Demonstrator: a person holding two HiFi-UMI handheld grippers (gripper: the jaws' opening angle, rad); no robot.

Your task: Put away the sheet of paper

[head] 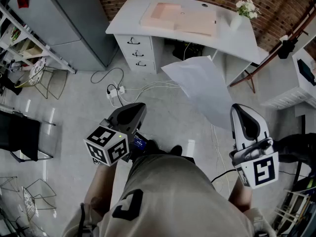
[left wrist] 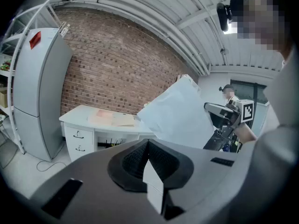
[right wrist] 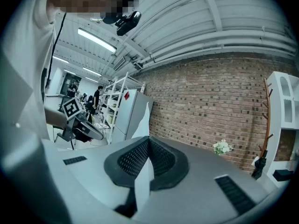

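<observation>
Right gripper view: right hand-held gripper (right wrist: 145, 143) pinches the sheet of paper (right wrist: 141, 122); left hand-held gripper (left wrist: 148, 146) is closed.

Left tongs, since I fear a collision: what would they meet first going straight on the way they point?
Probably the sheet of paper held up by the right tongs, near its left edge; depth is unclear, so the white desk behind is possible.
</observation>
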